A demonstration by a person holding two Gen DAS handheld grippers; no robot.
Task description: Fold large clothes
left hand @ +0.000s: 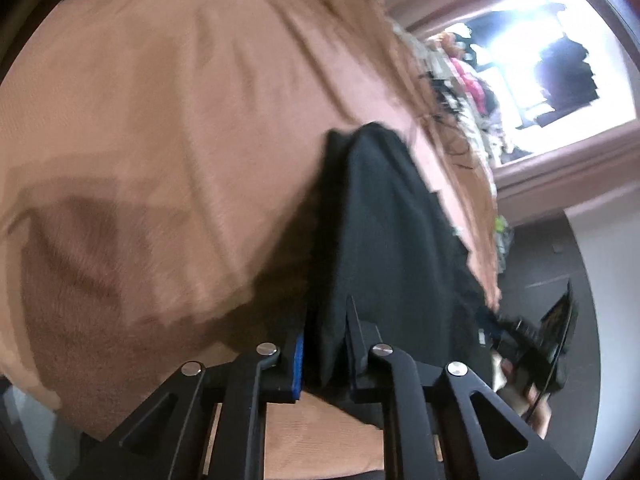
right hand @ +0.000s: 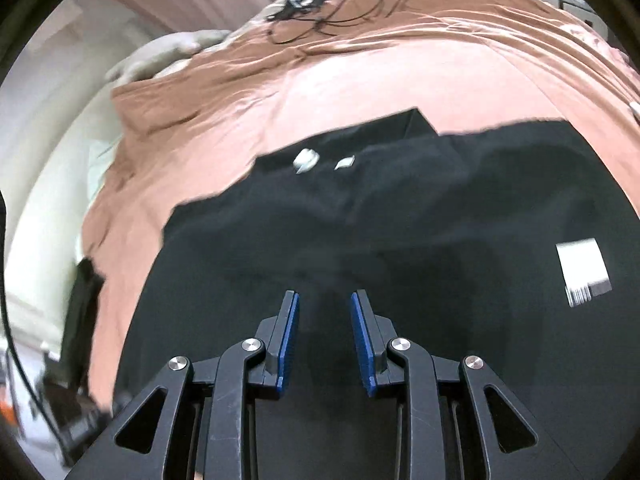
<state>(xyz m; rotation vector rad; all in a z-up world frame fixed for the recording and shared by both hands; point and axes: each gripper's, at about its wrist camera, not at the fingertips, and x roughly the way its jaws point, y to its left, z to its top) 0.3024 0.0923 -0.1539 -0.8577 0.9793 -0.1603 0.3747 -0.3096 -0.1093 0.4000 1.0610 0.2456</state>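
A large black garment (right hand: 400, 240) lies spread on a bed with a salmon-brown sheet (right hand: 320, 80). It carries two small white marks near its far edge and a white label (right hand: 584, 272) at the right. My right gripper (right hand: 325, 304) hovers over the garment, open and empty, blue pads apart. In the left wrist view my left gripper (left hand: 326, 328) is shut on a fold of the black garment (left hand: 384, 220), which hangs lifted above the sheet (left hand: 160, 120).
Black cables (right hand: 336, 4) and a small device lie on the far part of the bed. A pale pillow (right hand: 160, 56) sits at the far left. A closet with hanging clothes (left hand: 472, 76) and a bright window show beyond the bed. Dark floor lies at right.
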